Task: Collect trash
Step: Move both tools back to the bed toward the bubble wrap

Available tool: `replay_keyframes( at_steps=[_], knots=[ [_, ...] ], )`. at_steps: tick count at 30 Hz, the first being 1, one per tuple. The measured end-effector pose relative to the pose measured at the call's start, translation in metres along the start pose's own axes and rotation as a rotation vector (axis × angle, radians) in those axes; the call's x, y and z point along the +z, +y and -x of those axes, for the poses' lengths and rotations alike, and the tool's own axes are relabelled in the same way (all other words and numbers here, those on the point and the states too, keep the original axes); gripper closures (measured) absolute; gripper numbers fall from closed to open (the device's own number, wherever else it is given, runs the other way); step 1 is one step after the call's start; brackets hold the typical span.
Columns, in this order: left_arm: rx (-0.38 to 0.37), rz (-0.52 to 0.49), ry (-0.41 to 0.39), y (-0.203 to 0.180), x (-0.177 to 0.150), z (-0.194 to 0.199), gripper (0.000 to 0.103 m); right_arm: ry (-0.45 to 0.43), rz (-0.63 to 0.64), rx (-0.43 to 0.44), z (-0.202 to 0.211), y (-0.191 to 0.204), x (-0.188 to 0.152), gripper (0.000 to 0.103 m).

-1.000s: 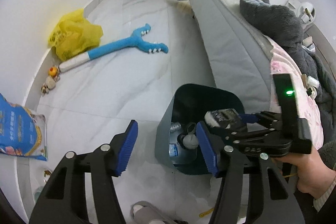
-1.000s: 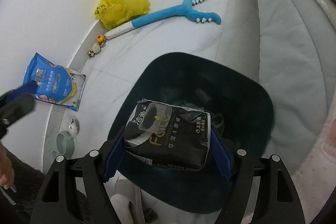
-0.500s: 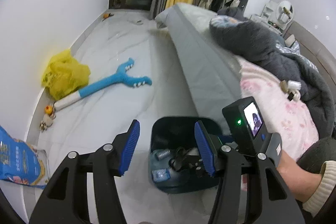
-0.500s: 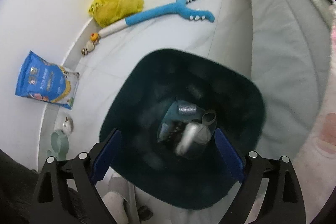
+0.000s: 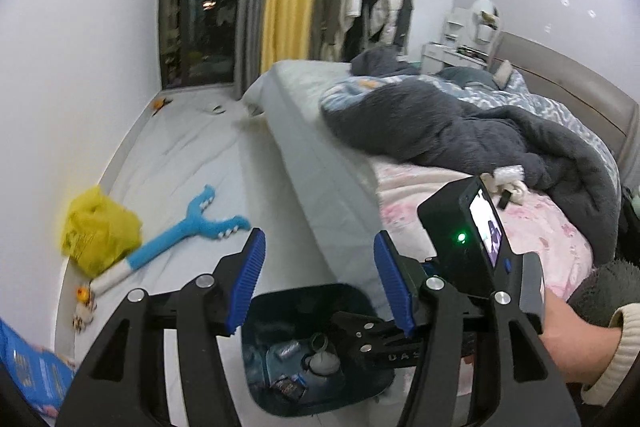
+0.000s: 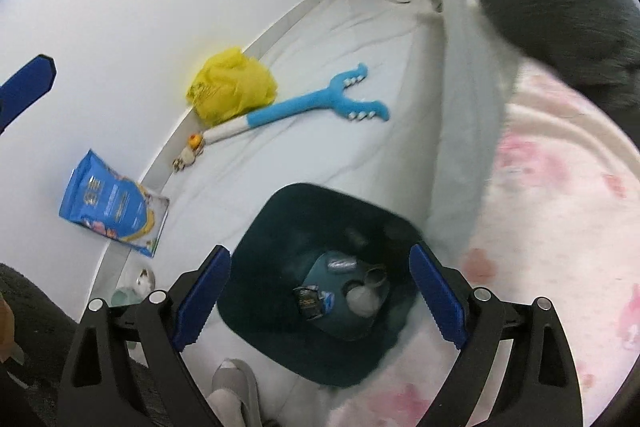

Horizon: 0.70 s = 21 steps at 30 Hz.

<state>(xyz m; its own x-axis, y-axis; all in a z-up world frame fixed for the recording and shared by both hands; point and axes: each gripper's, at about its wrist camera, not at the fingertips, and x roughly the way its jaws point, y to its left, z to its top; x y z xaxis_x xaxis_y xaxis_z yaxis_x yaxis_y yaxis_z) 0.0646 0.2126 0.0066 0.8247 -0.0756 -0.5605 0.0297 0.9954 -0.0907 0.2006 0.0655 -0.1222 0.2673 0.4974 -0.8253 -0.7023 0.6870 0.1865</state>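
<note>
A dark teal trash bin (image 6: 280, 211) stands on the floor beside the bed; it also shows in the left wrist view (image 5: 352, 297). Inside lie a black tissue pack (image 6: 309, 303), bottles and other trash. My right gripper (image 6: 320, 295) is open and empty, well above the bin. My left gripper (image 5: 320, 287) is open and empty, above the bin's left side. The right gripper's body (image 5: 480, 267) shows in the left wrist view, held over the bin. A yellow plastic bag (image 6: 230, 87) and a blue snack bag (image 6: 108, 203) lie by the wall.
A blue and white plush toy (image 6: 304, 107) lies on the floor. Small toys (image 6: 190, 151) sit at the baseboard. The bed (image 5: 460, 187) with a pink sheet and grey blanket (image 5: 460, 123) is on the right. A grey slipper (image 6: 232, 391) lies near the bin.
The right gripper opened and let the black tissue pack fall into the bin, then rose. The left gripper lifted and tilted up toward the room.
</note>
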Motion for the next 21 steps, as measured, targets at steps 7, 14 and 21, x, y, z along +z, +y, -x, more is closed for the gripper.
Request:
replay_keyframes(
  at_steps=[7,14,21],
  knots=[
    [-0.085,-0.048,-0.078,-0.039,0.017,-0.009,0.033,-0.088,-0.068,-0.073,0.045,-0.049,-0.005,0.011],
    [-0.171,-0.103,-0.067,-0.081,0.023,-0.037,0.028,-0.173,-0.108,-0.123,0.095,-0.099,-0.005,0.011],
    [-0.262,-0.078,-0.035,-0.109,0.030,-0.063,0.022,-0.194,-0.131,-0.169,0.121,-0.148,-0.001,0.011]
  ],
)
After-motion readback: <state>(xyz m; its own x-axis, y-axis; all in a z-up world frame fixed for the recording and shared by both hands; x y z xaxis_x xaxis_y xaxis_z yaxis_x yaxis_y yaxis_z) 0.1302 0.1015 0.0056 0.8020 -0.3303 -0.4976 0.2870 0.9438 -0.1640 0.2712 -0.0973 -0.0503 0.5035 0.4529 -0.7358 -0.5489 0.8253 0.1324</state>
